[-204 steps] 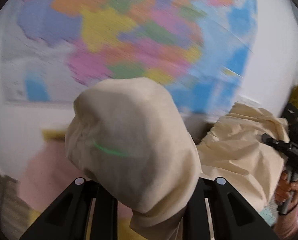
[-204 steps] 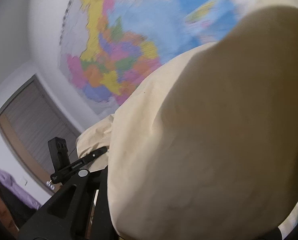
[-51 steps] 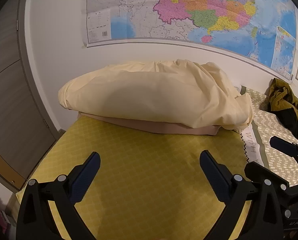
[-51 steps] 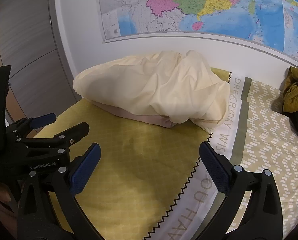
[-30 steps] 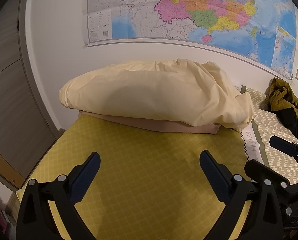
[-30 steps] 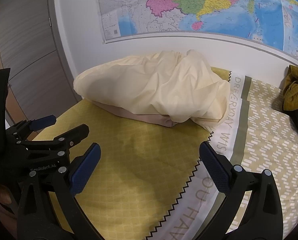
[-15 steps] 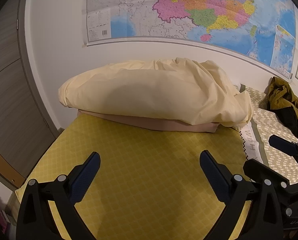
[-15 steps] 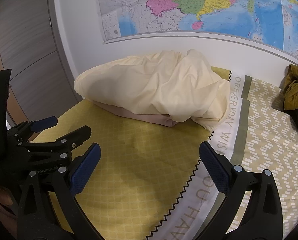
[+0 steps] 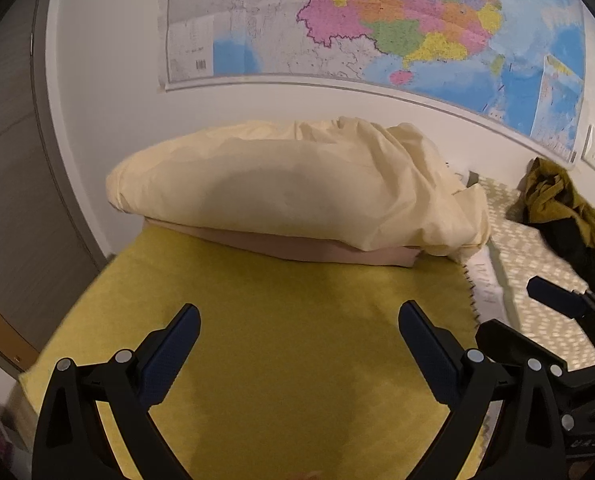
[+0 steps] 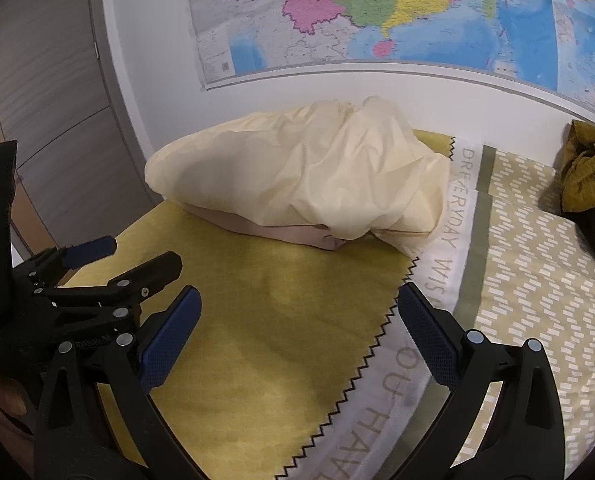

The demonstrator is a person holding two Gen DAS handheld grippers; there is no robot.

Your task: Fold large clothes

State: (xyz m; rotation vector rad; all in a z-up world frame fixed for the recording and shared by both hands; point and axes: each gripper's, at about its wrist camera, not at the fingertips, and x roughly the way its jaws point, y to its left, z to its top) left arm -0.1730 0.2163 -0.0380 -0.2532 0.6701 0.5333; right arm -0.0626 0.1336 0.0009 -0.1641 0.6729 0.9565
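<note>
Beyond both spread, empty hand-held grippers (image 9: 299, 322) (image 10: 297, 308), a cream garment (image 9: 297, 188) tops beige folded cloth (image 9: 317, 248).

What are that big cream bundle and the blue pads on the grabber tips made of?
The big cream fabric bundle looks like thin woven cloth, perhaps cotton: matte, with soft creases. The blue pads on the right gripper look like rubber or textured plastic, given their fine dotted grain; I can't tell which.
</note>
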